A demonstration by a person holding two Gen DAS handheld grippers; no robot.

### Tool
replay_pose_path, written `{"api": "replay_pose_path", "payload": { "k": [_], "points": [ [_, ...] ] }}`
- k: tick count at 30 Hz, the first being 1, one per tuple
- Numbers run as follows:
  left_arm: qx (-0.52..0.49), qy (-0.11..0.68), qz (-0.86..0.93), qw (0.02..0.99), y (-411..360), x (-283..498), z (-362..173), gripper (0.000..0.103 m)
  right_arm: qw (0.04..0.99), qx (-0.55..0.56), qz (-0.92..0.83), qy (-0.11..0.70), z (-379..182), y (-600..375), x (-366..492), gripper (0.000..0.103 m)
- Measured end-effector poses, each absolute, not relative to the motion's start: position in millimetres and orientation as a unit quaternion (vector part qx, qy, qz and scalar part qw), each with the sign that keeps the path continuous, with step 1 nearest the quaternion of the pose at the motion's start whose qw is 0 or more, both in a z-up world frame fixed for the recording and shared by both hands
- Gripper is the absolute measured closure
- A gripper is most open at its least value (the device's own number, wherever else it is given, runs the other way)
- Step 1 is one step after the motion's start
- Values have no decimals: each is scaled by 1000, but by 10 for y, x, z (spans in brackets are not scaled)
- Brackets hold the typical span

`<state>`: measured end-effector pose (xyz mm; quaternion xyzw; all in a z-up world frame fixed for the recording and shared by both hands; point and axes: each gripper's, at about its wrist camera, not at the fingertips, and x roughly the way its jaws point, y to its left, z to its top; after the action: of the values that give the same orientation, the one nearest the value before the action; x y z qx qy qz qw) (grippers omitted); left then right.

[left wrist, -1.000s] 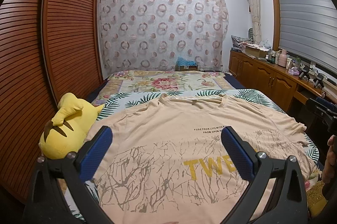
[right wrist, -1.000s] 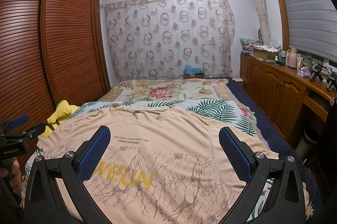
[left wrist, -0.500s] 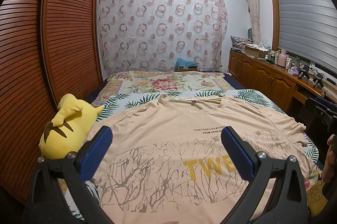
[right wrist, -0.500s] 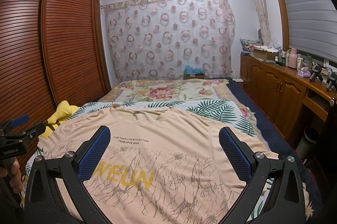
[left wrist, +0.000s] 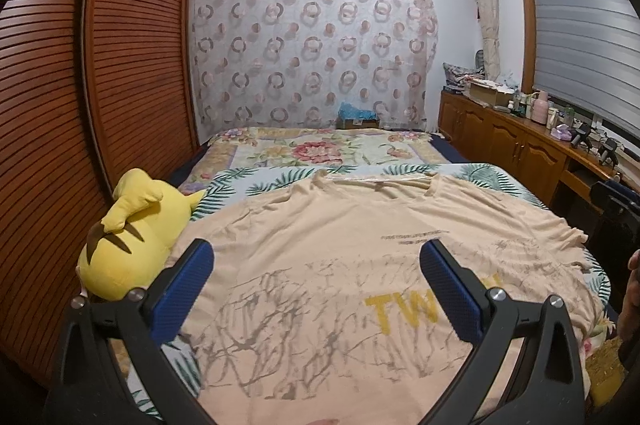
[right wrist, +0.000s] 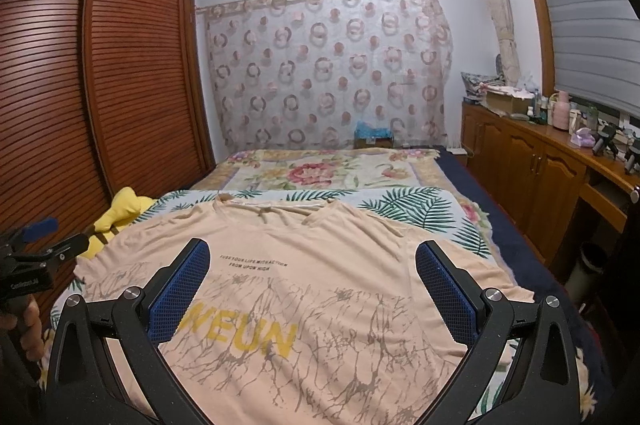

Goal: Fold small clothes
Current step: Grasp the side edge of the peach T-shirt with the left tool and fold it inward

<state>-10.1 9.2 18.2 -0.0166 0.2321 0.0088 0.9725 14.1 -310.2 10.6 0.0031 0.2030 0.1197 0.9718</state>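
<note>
While the soft peach T-shirt [left wrist: 340,265] lies flat on your bed [left wrist: 328,153], left gripper [left wrist: 316,277] and right gripper [right wrist: 312,273] hover wide, empty; hem cut off, small print blurred.

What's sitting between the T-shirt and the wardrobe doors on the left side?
A yellow plush toy lies there, against the T-shirt edge, beside the wardrobe doors. The left wrist view shows it best.
</note>
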Motion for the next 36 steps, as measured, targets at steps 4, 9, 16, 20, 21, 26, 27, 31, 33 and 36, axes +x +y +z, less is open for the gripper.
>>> {"api": "replay_pose_path", "payload": {
  "k": [4, 9, 16, 20, 21, 26, 27, 31, 33, 36],
  "points": [
    [-21, 240, 19, 970, 306, -94, 98, 0, 968, -4, 143, 207, 83, -3026, 185, 0],
    [-24, 254, 29, 967, 555, -60, -21, 0, 961, -8, 175, 215, 29, -2860, 236, 0],
    [-30, 280, 30, 959, 942, 4, -230, 0, 948, -27, 214, 234, -77, -2582, 391, 0],
    [-32, 302, 37, 952, 1201, 94, -386, 0, 938, -43, 235, 250, -197, -2427, 493, 0],
    [-34, 305, 39, 951, 1267, 94, -409, 0, 936, -46, 239, 255, -233, -2397, 519, 0],
    [-51, 330, 49, 941, 1605, 199, -541, 7, 921, -58, 266, 279, -389, -2192, 635, 0],
    [-53, 334, 49, 940, 1638, 220, -553, 9, 918, -60, 270, 285, -426, -2153, 660, 0],
    [-66, 359, 44, 930, 1780, 314, -657, 15, 905, -60, 287, 308, -547, -2048, 748, 0],
    [-72, 371, 42, 925, 1818, 352, -703, 18, 898, -56, 295, 321, -590, -2012, 797, 0],
    [-84, 393, 39, 915, 1903, 428, -815, 28, 891, -50, 305, 331, -632, -1958, 832, 0]
  ]
}}
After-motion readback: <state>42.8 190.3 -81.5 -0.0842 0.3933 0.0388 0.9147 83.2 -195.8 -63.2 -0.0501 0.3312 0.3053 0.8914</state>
